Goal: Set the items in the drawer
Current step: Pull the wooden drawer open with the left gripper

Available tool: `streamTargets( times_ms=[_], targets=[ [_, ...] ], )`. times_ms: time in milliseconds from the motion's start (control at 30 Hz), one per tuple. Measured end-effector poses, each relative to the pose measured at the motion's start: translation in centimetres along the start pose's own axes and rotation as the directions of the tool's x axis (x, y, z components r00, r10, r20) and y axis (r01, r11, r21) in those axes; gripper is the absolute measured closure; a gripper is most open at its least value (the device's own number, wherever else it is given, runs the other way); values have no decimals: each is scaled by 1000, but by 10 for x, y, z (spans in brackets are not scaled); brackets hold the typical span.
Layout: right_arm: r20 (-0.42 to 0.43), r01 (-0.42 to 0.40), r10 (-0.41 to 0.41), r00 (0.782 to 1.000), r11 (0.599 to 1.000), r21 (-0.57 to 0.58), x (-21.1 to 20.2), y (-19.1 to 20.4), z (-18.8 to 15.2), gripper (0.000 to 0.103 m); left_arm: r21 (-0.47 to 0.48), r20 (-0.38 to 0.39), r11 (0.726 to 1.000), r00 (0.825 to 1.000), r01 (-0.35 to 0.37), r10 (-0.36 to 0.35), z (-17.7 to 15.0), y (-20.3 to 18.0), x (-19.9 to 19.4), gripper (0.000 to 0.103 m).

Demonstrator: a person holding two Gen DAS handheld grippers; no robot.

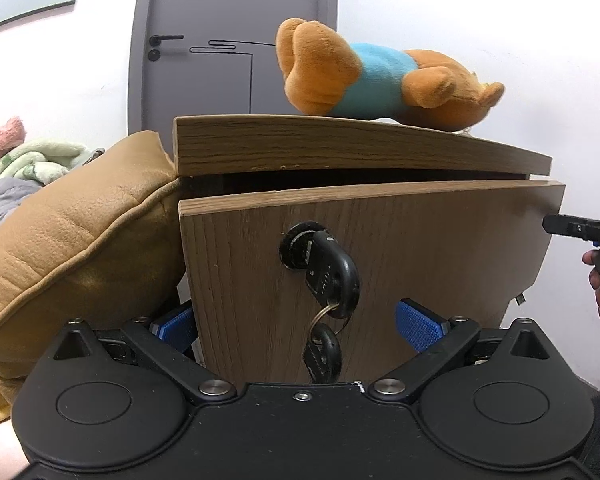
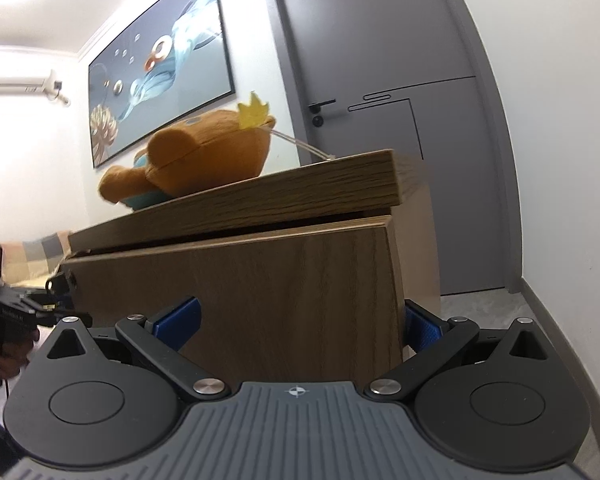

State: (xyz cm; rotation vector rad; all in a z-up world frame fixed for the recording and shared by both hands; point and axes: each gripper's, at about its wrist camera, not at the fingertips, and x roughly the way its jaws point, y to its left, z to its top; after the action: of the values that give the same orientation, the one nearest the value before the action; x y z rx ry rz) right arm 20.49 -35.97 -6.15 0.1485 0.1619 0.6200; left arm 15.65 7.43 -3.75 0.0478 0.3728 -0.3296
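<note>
An orange plush toy (image 1: 380, 76) in a blue shirt lies on top of the wooden nightstand (image 1: 340, 148); it also shows in the right wrist view (image 2: 204, 156). The drawer front (image 1: 420, 240) stands slightly out, with a dark gap under the top. Black keys (image 1: 332, 276) hang from its lock. My left gripper (image 1: 300, 328) is open, its blue pads straddling the drawer front's left part. My right gripper (image 2: 300, 324) is open, its pads straddling the drawer's (image 2: 260, 280) right corner; it also shows at the left wrist view's right edge (image 1: 580, 230).
A tan cushion (image 1: 72, 248) presses against the nightstand's left side, with bedding (image 1: 28, 164) behind it. A grey door (image 2: 380, 80) and white wall stand behind the nightstand. A framed picture (image 2: 160, 64) hangs on the wall.
</note>
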Motion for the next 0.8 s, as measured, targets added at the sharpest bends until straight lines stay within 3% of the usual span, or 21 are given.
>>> streamTargets(
  times_ms=[800],
  targets=[
    [-21, 8, -8, 1000, 1000, -22, -41, 25, -7, 0, 52, -32, 999, 999, 6, -4, -15, -21, -36, 3]
  ],
)
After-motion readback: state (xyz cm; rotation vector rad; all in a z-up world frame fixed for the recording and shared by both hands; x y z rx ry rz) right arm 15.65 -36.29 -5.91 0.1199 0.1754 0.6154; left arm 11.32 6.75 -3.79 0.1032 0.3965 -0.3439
